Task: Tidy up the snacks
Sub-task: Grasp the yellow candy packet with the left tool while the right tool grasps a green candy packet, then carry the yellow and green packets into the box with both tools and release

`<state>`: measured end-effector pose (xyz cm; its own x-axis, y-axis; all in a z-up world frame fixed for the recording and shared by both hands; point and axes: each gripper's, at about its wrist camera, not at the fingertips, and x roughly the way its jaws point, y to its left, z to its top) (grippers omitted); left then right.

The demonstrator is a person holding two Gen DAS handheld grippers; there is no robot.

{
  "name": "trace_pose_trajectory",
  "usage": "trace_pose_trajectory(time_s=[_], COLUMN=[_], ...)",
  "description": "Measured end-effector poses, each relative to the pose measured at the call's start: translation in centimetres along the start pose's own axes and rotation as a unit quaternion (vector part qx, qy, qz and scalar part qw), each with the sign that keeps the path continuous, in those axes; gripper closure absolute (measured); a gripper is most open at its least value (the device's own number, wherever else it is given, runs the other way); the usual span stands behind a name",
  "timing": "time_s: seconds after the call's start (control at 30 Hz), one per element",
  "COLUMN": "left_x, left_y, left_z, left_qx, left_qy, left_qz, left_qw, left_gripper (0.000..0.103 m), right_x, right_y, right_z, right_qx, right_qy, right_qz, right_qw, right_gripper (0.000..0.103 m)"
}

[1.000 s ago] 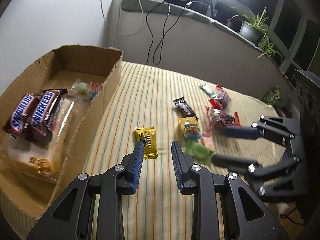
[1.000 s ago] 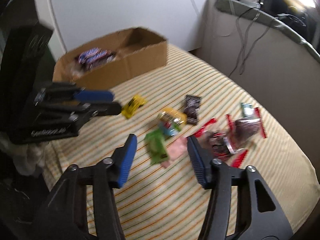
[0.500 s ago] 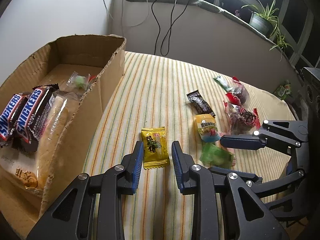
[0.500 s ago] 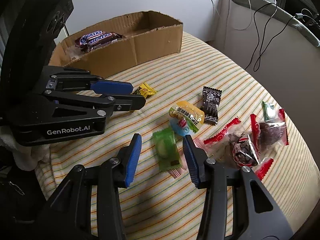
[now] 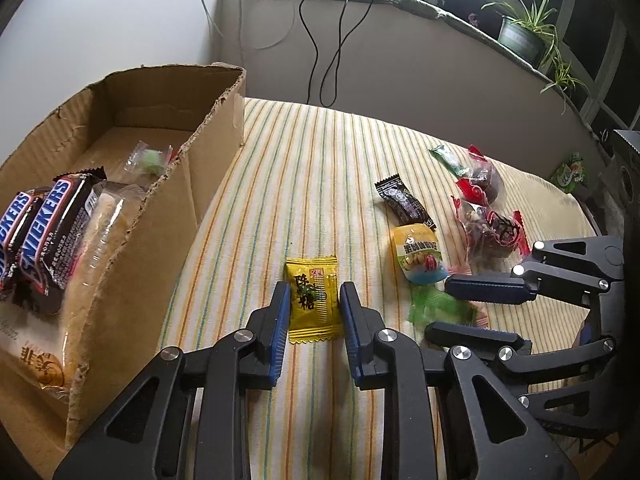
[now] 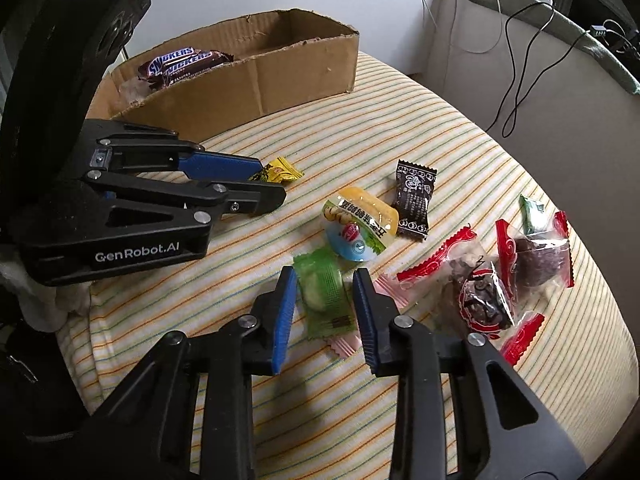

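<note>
The pink wrapper (image 6: 344, 345) is mostly hidden beneath the green candy (image 6: 326, 294). The left tongs (image 5: 313, 304) are clamped on the yellow candy (image 5: 313, 305), pads against its edges. The right tongs (image 6: 325, 286) are closing, narrow, with the green candy between them; contact is unclear. At ten o'clock the cardboard box (image 5: 168, 216) holds two Snickers bars (image 5: 44, 220), a clear-wrapped bread pack (image 5: 86, 280) cut off at the frame edge, and a small green sweet (image 5: 150, 160). Loose candies lie at two o'clock on the striped cloth (image 5: 304, 184) over the tabletop. Cables (image 5: 324, 40) hang down the wall behind.
</note>
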<state>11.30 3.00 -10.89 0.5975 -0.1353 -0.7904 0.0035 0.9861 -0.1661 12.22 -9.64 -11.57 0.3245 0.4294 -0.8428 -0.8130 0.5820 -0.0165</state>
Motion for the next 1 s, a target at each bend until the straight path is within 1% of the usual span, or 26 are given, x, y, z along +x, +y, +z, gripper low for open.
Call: trace_pose_trajectory(time_s=[0.03,0.07,0.4,0.7,0.87,1.0], left_x=[0.0,-0.1,-1.3,-4.2,-6.2,-7.6], left_y=[0.0,0.0,-0.3,-0.5,0.4,1.3], left_z=[-0.1,-0.1,-0.7,-0.8,-0.9,-0.8], left_qx=[0.0,0.0,0.001,0.003,-0.002,-0.007], left_qy=[0.0,-0.001,-0.012,-0.043,-0.064,-0.079], left_qz=[-0.001,-0.001,-0.008,-0.014,-0.012,-0.005], left_qw=[1.0,1.0,0.9999,0.999,0.9978,0.9968], left_gripper=[0.08,0.08,0.08,0.08,0.08,0.08], right_x=[0.0,0.0,-1.1,-3.6,-5.2,-5.9], right_y=[0.0,0.0,-0.2,0.4,0.9,1.4], right_z=[0.0,-0.1,-0.6,-0.6,0.0,1.4], right_qx=[0.0,0.001,0.024,0.027,0.026,0.019], right_qy=[0.0,0.001,-0.006,-0.029,-0.046,-0.059], right_qz=[0.0,0.0,0.002,-0.007,-0.011,-0.011], right_qw=[1.0,1.0,1.0,0.999,0.999,0.998], right_gripper=[0.078,0.08,0.081,0.081,0.081,0.081])
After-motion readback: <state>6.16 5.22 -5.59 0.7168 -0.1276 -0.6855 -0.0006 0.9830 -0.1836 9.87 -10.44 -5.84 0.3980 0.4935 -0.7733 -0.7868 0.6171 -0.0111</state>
